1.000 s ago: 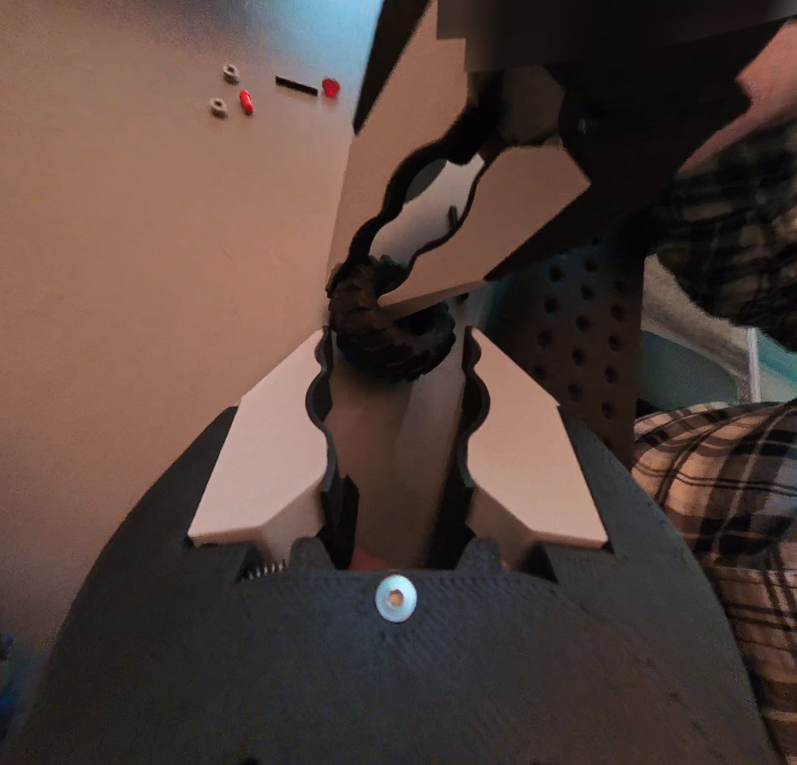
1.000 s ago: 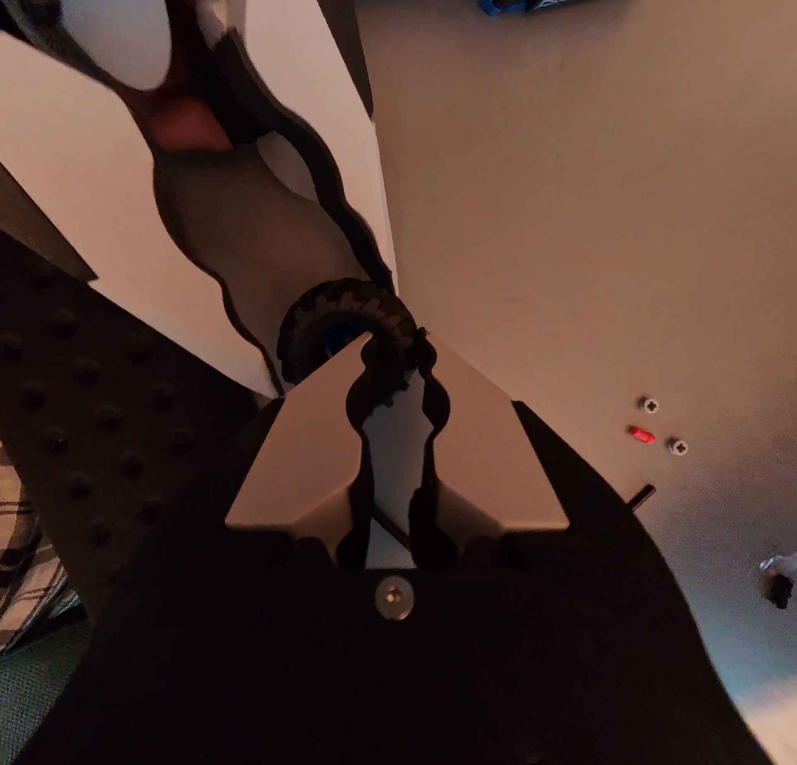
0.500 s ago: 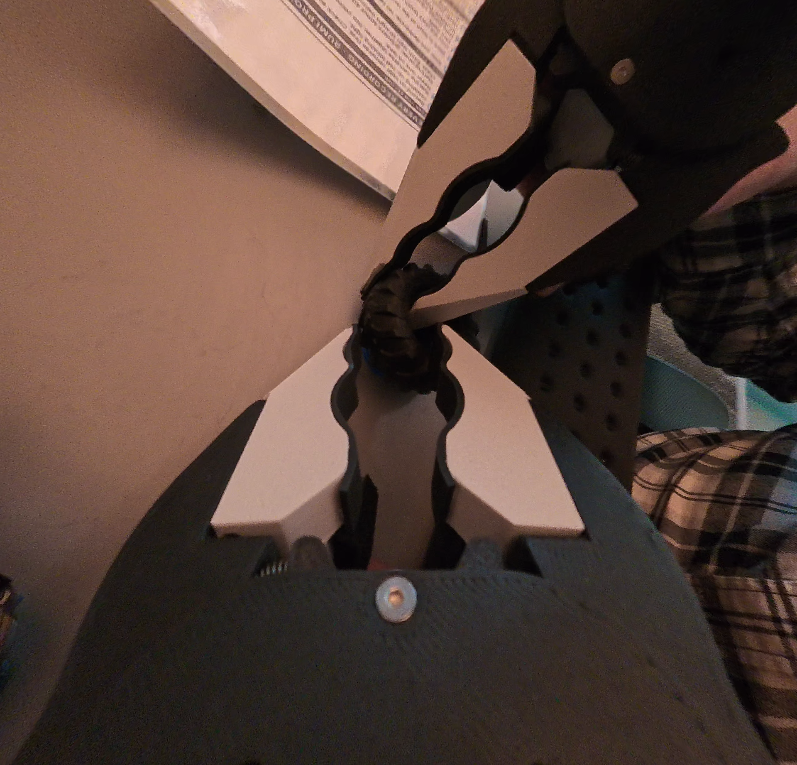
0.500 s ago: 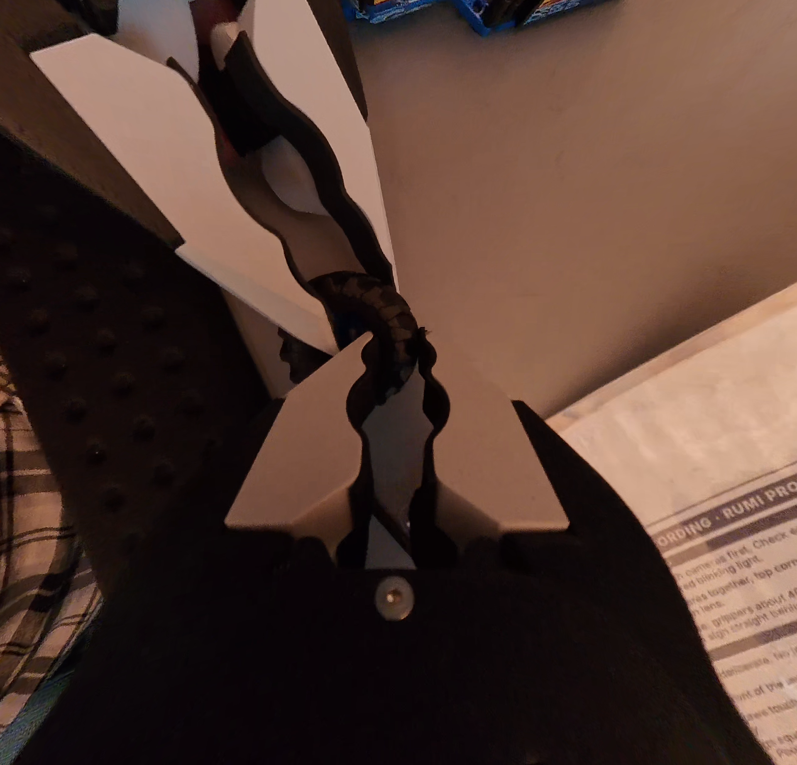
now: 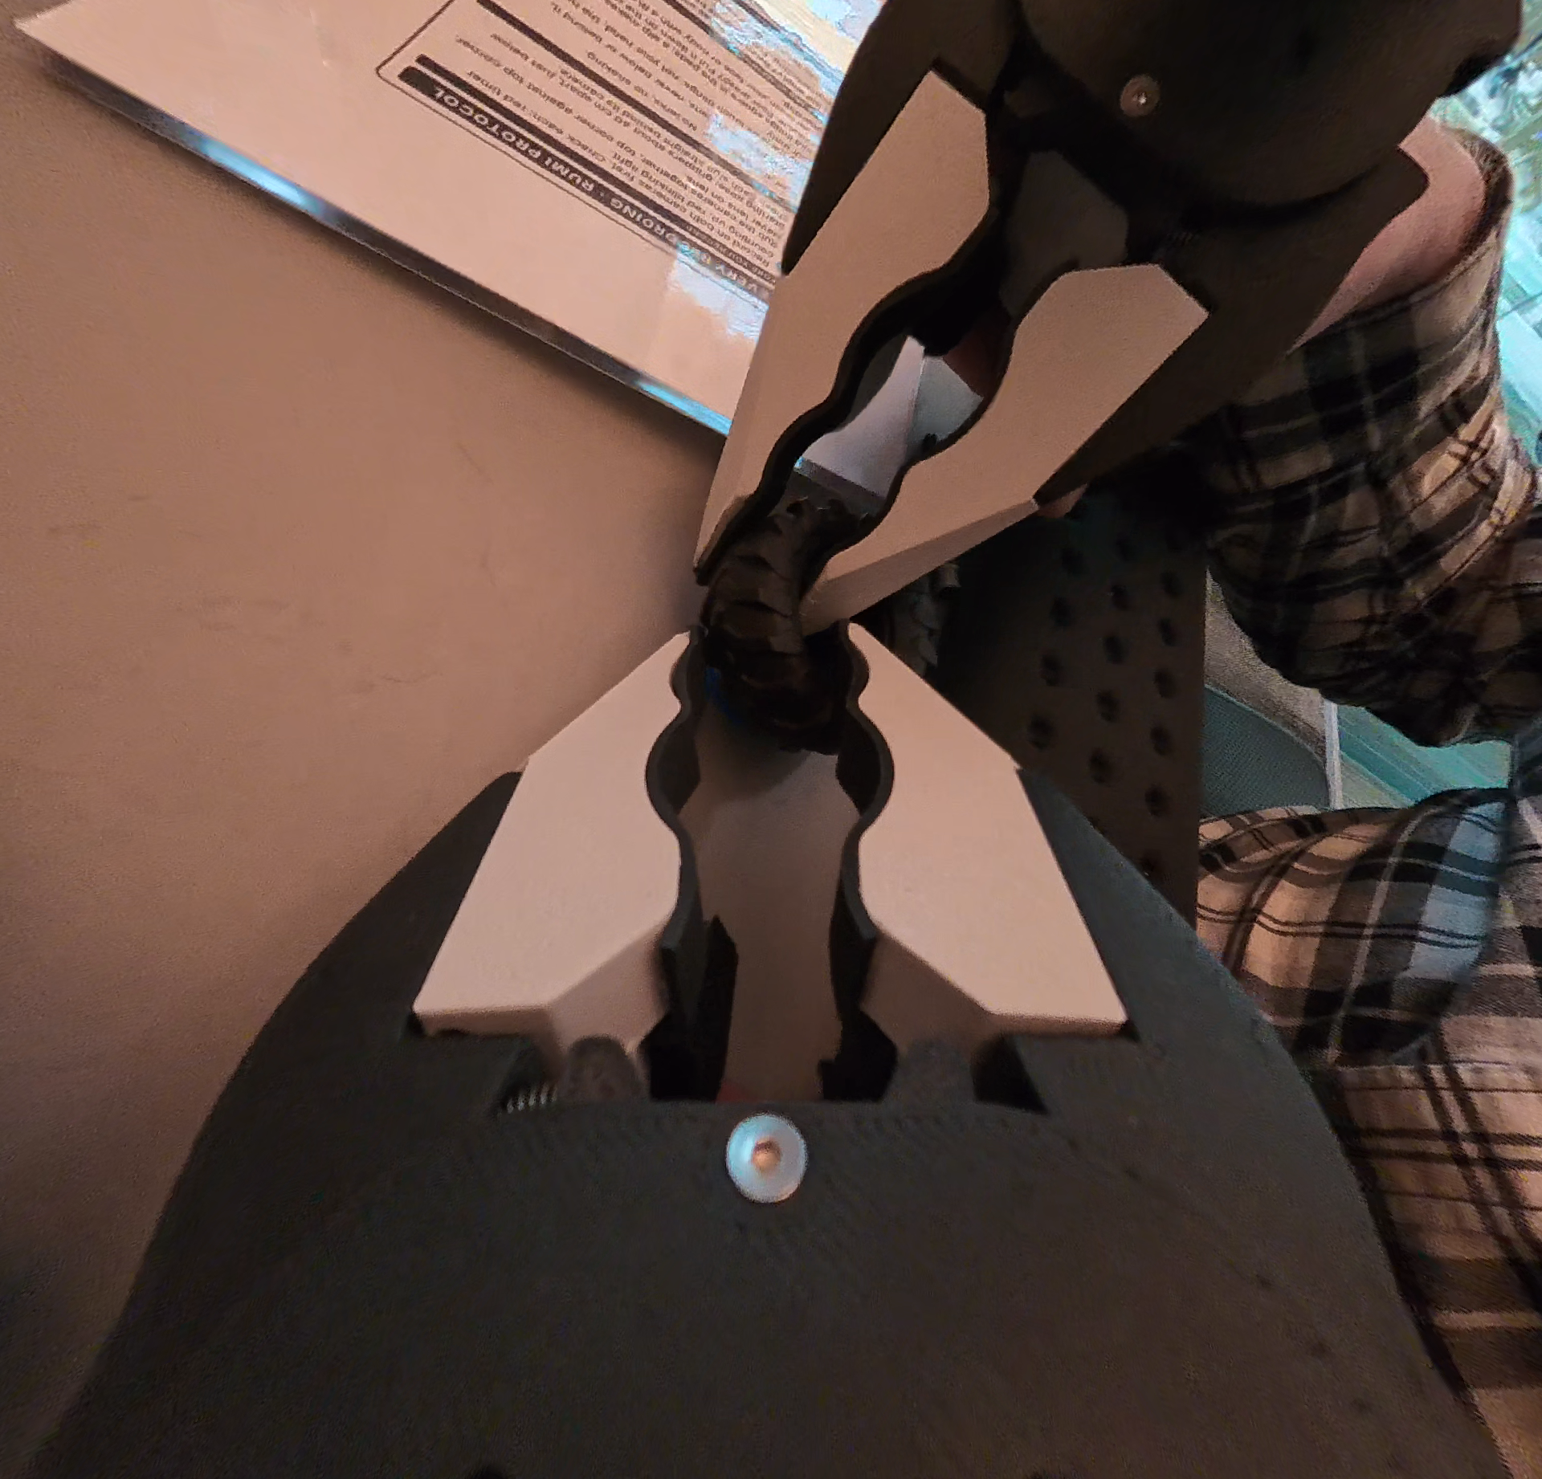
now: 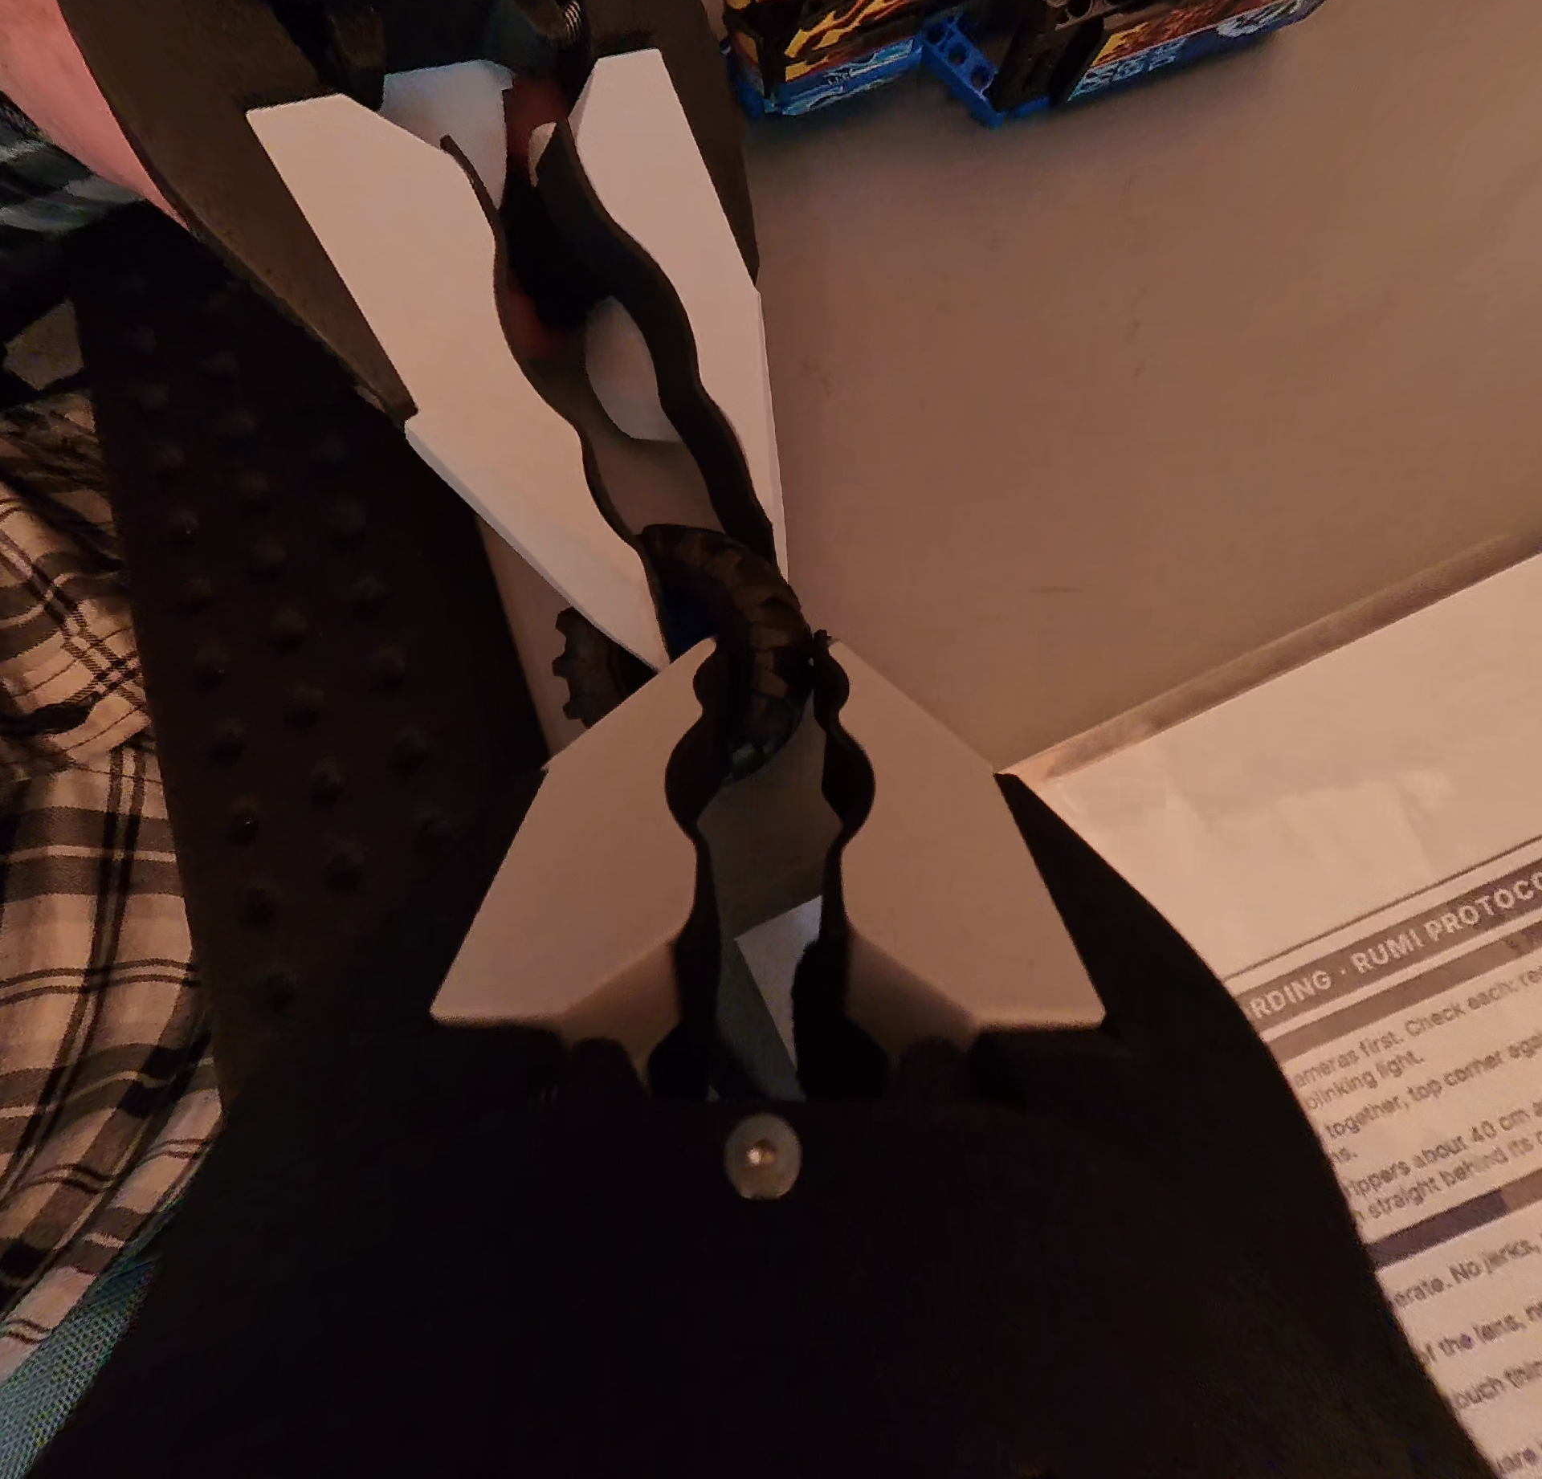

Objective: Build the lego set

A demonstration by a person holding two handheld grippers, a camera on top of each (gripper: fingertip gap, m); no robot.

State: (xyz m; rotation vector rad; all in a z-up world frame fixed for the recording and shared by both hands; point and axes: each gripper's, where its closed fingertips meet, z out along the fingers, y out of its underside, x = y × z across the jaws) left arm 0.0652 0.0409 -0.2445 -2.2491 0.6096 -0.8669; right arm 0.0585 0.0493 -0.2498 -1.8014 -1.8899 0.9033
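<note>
A black knobbly tyre (image 5: 763,630) with a blue rim inside is held in the air between my two grippers, which meet tip to tip. In the left wrist view my left gripper (image 5: 769,656) is shut on its lower part, and my right gripper (image 5: 755,559) comes down from the upper right and pinches its upper part. In the right wrist view my right gripper (image 6: 766,656) is shut on the tyre (image 6: 743,605), seen edge-on, and the left gripper (image 6: 722,584) reaches in from above.
A printed sheet (image 5: 517,146) lies on the tan table (image 5: 250,521); it also shows at the right (image 6: 1302,822). A partly built model with flame stickers and blue bricks (image 6: 1001,29) stands far back. A black perforated panel (image 6: 275,621), a second toothed black part (image 6: 588,671) and plaid sleeves (image 5: 1377,480) are close by. My two grippers' fingertips are within a few centimetres of each other.
Both grippers moved together with the tyre, away from the small loose parts and over toward the printed sheet. The tyre turned from side-on to edge-on, and my left fingers closed in on it.
</note>
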